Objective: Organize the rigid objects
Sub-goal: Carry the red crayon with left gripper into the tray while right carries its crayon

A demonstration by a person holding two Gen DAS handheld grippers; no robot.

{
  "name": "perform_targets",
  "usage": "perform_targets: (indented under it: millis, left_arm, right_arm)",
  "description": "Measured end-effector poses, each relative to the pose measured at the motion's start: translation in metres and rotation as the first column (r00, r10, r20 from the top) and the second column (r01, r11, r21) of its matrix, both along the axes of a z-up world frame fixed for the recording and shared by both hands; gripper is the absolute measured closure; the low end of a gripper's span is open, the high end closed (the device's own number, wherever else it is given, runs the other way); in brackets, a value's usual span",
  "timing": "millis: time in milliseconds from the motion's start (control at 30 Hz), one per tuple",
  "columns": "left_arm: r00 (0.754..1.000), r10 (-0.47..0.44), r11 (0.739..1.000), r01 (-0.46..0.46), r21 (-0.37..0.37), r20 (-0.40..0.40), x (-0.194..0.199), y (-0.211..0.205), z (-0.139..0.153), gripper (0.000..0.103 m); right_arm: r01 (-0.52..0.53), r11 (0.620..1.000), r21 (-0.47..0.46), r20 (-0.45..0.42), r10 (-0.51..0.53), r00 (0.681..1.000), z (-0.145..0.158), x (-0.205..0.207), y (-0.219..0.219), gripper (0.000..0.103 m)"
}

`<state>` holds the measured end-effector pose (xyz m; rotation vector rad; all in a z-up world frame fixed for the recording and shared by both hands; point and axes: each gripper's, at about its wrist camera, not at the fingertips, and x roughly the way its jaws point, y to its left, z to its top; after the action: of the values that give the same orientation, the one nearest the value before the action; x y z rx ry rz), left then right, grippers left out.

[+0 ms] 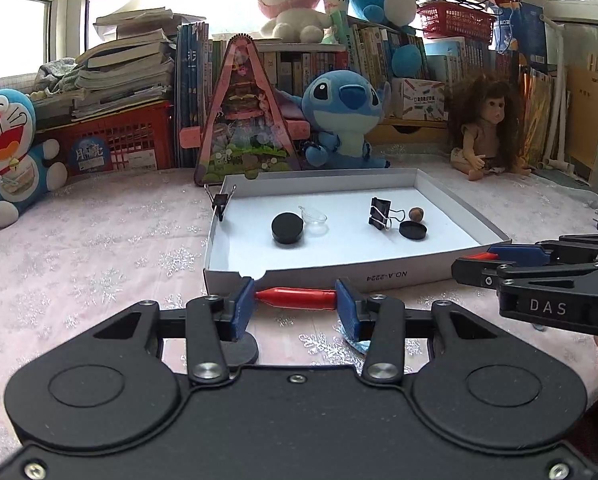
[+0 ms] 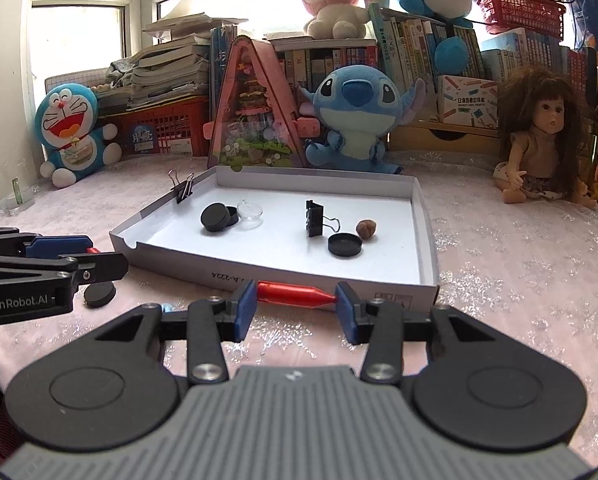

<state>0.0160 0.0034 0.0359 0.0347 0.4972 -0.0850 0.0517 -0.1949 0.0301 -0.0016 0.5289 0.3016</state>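
Note:
A shallow white box lid (image 1: 439, 270) (image 2: 427, 216) lies on the pink cloth. In it are a black round case (image 1: 287, 229) (image 2: 218, 218), a clear dish (image 1: 314, 218) (image 2: 250, 210), a black binder clip (image 1: 380, 212) (image 2: 315, 218), a nut (image 1: 416, 213) (image 2: 366, 227) and a black lid (image 1: 412, 230) (image 2: 345, 244). Another clip (image 1: 220, 202) (image 2: 184, 189) grips the box's left wall. My left gripper (image 1: 295, 299) holds a red piece (image 1: 297, 298) endwise between its blue pads. My right gripper (image 2: 297, 295) holds a red piece (image 2: 295, 294) the same way. Both are at the box's near wall.
A black disc (image 1: 241, 350) (image 2: 99, 295) and a blue scrap (image 1: 355, 344) lie on the cloth below the left gripper. Plush toys, a doll (image 2: 539, 136), a pink triangular tin (image 1: 245, 120) and books line the back.

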Motion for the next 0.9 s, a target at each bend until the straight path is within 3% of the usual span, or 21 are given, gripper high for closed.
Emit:
perform_targets:
  millis: [367, 600, 900]
  left_arm:
    - [1.000, 0.023, 0.996, -0.024, -0.080, -0.020, 0.040, 0.013, 0.021, 0.061]
    - [0.999, 0.031, 0.993, -0.036, -0.114, -0.045, 0.068, 0.010, 0.020, 0.061]
    - [0.995, 0.037, 0.995, -0.046, -0.093, -0.091, 0.100, 0.003, 0.005, 0.061]
  right_arm:
    - [0.092, 0.995, 0.022, -0.010, -0.092, 0.996, 0.011, 0.028, -0.016, 0.055]
    - [0.115, 0.993, 0.020, -0.023, -0.115, 0.993, 0.010, 0.046, -0.017, 0.055]
    - [0.123, 0.992, 0.007, -0.084, -0.122, 0.989, -0.002, 0.072, -0.013, 0.055]
